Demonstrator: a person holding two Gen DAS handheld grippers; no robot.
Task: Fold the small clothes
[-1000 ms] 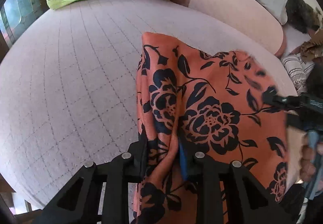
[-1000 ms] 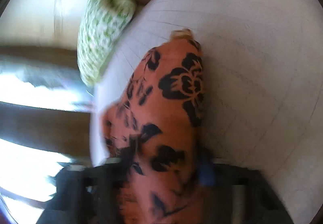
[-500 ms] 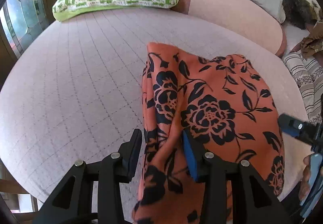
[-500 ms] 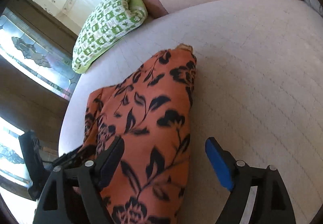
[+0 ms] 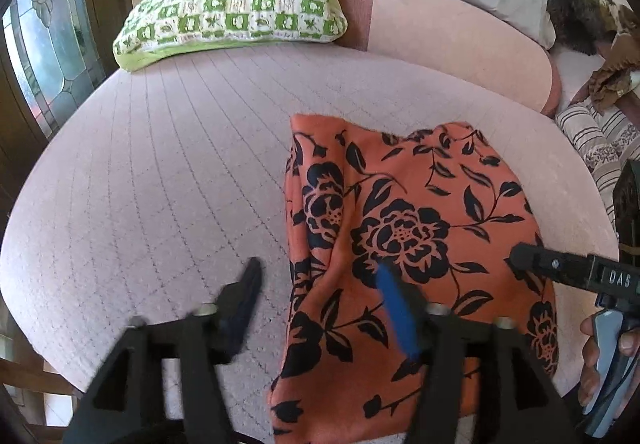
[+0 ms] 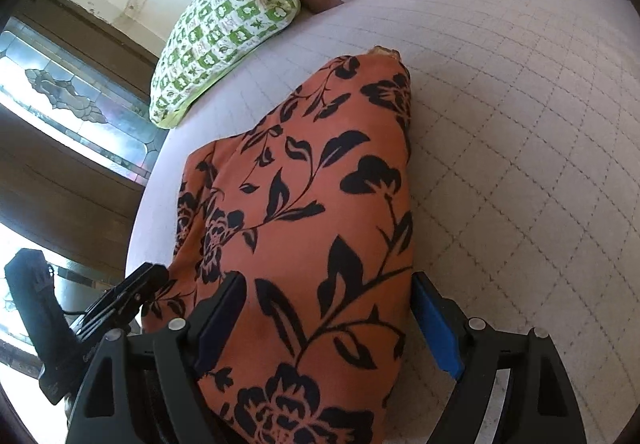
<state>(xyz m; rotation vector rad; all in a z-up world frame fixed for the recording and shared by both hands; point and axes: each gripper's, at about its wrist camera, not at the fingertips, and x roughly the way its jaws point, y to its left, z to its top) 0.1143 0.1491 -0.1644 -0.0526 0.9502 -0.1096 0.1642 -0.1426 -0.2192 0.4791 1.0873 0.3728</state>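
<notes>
Quilted pink bedding covers a bed, with a green checked pillow set at its far end. An orange floral garment is laid folded on the bedding, well apart from the pillow, its near end hanging over the bed's edge. The left gripper is spread apart, nothing grasped, at the garment's left edge. The right gripper is likewise released, its fingers straddling the garment.
</notes>
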